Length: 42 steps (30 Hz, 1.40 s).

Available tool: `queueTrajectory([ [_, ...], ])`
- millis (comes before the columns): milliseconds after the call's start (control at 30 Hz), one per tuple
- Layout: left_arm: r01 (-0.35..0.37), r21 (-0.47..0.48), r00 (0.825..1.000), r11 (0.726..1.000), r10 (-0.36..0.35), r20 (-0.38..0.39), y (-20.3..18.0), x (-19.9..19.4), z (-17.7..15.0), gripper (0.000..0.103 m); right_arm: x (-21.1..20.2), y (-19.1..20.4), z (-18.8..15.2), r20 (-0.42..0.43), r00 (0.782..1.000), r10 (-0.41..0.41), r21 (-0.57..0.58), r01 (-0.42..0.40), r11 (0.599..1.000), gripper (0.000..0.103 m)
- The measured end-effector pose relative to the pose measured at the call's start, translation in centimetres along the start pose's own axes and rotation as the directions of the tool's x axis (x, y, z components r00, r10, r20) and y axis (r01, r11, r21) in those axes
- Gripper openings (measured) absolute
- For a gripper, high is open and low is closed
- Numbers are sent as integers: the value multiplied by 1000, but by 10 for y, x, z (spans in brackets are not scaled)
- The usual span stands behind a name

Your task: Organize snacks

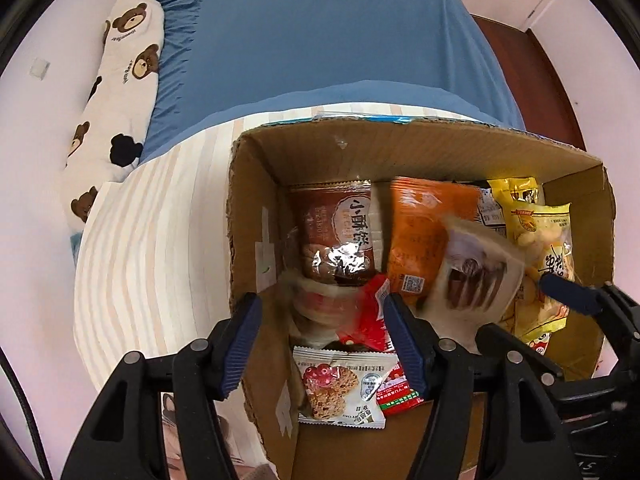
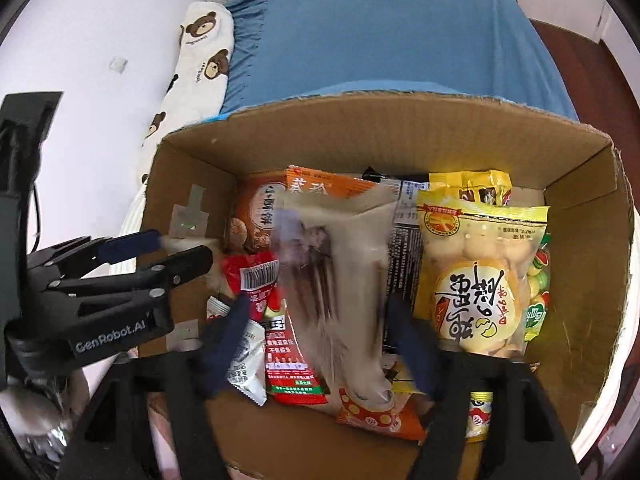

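The left gripper point(image 1: 324, 332) is held over the left wall of the cardboard box point(image 2: 400, 128), one blue-padded finger point(image 1: 244, 336) outside that wall and the other inside. Its jaws are spread wide and nothing is gripped between them.

The right gripper point(image 2: 320, 344) is lowered into the box from the near edge, pointing toward the far wall. Its fingers are set wide apart, on both sides of a pale semi-transparent packet point(image 2: 340, 280). The packet is blurred, and whether the pads press on it cannot be told. The long axis of the packet runs from the near edge to the far wall; dark brown sticks are seen through the film.

The box is of plain corrugated cardboard with rough torn edges, and pieces of tape are stuck on its left wall. Inside, against the far left corner, a brown glossy packet point(image 1: 334, 236) lies flat. An orange packet point(image 1: 420, 236) lies beside it, and a yellow bag of round puffs point(image 2: 476, 276) is placed along the right wall. A red packet point(image 2: 292, 340) and a white cookie packet point(image 1: 340, 388) lie near the near edge.

The box stands on a striped wooden table point(image 1: 160, 240) next to a blue bed sheet point(image 1: 320, 32) and a bear-print pillow point(image 1: 120, 92).
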<state>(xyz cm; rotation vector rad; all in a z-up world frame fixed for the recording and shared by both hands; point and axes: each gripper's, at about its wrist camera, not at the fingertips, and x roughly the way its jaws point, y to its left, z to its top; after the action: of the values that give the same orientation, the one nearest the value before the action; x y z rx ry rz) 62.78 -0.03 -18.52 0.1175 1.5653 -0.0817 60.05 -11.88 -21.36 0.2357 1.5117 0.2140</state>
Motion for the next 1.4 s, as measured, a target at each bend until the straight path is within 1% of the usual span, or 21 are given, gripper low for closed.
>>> queueTrajectory([
  [67,9,-1,1000,1000,-9,-6,0,1,-1,64,-2,0,1,6,1000,-27,-20,27,999,91],
  [133,-1,1,1000,1000,1,1,-1,0,-3,65,-4,-2,0,2,999,-39,-23,39,999,97],
  [200,-10,-4,1000,1000,10,2,-2,1,-4,65,-8,-4,-2,11,997,-74,-35,74,997,97],
  [233,-10,-12,1000,1000,10,0,-3,1,-6,67,-11,-4,-3,16,996,-90,-39,91,995,98],
  [267,-2,-15,1000,1000,2,1,-4,0,-8,73,-14,-5,-4,24,994,-109,-44,110,993,98],
  [300,10,-21,1000,1000,-10,5,-4,-1,-11,76,-17,-6,-7,29,993,-119,-47,120,992,98],
  [433,23,-38,999,999,-22,42,-6,-7,-23,76,-31,-14,-19,46,985,-165,-37,167,985,98],
  [467,36,-46,998,998,-34,45,-6,-8,-26,76,-34,-18,-22,53,983,-173,-33,175,984,98],
  [500,52,-55,998,997,-50,48,-6,-9,-31,76,-37,-20,-24,57,982,-178,-29,180,983,99],
  [733,91,-61,994,994,-86,67,-16,-18,-56,76,-55,-35,-46,89,978,-191,9,191,982,99],
  [867,96,-67,989,993,-88,121,-21,-34,-70,76,-68,-36,-59,112,976,-189,19,188,982,99],
  [967,93,-70,979,993,-78,187,-23,-51,-86,76,-81,-33,-70,151,967,-203,13,204,979,99],
  [1033,84,-67,970,994,-66,235,-25,-64,-99,76,-92,-32,-81,182,961,-208,10,210,978,99],
  [1167,80,-60,952,995,-58,301,-28,-84,-123,76,-117,-31,-106,235,953,-190,24,190,982,99],
  [1233,79,-60,937,995,-53,345,-31,-97,-140,76,-127,-29,-117,258,948,-187,24,187,982,99],
  [1300,73,-62,923,995,-44,383,-34,-107,-155,76,-138,-24,-131,288,939,-189,19,191,981,99],
  [1400,80,-61,905,995,-47,423,-38,-121,-180,76,-156,-16,-154,337,921,-194,4,205,979,99],
])
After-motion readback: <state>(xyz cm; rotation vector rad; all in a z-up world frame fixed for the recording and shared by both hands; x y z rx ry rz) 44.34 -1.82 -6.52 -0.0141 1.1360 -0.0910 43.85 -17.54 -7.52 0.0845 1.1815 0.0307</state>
